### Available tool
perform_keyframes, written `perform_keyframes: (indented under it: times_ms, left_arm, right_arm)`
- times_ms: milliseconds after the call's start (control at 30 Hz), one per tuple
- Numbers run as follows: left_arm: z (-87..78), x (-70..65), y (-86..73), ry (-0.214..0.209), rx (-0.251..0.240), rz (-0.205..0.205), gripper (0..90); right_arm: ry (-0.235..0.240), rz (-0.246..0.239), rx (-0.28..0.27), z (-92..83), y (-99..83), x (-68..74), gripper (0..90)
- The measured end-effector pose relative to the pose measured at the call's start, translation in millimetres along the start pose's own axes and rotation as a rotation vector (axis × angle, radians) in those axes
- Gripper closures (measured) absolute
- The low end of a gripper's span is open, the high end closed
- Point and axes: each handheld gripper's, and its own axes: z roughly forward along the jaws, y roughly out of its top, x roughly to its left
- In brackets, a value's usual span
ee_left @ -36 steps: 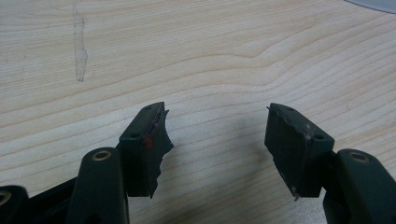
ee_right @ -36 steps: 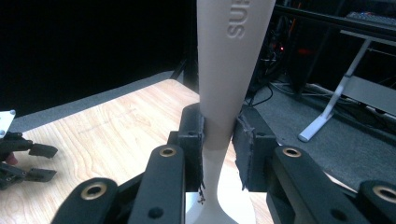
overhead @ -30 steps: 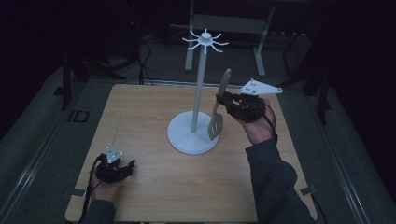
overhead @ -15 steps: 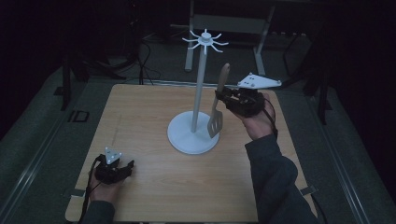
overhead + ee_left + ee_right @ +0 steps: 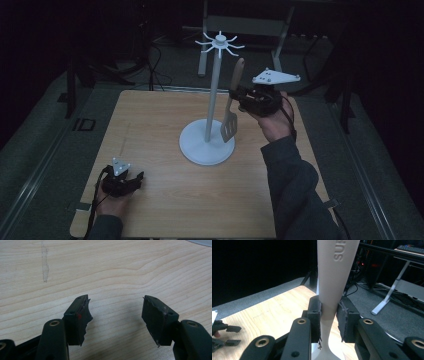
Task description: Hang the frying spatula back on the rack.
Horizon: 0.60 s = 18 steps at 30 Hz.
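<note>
we see the right gripper (image 5: pixel 239 95) clenched on a spatula (image 5: pixel 232 111), held upright beside the white hook stand (image 5: pixel 212 100); the left gripper (image 5: pixel 136 179) rests released on the wooden table (image 5: pixel 165 125).

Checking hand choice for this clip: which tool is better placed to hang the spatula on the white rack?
Right. The right tool already clamps the spatula upright beside the rack, below its hooks. The left tool sits open and empty at the table's near left corner, far from the rack.
</note>
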Motion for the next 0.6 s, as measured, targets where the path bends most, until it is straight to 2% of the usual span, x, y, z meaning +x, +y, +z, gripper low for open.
perform_keyframes:
  times_ms: [233,600]
  left_arm:
    - [0.0,-0.1,0.0,0.0,0.0,0.001,39.1]
    - [0.3,0.0,0.1,0.0,0.0,-0.001,39.1]
  right_arm:
    - [0.001,0.001,-0.006,1.5,8.4,-1.4,74.0]
    - [0.009,0.014,0.021,9.9,14.6,-4.4,74.0]
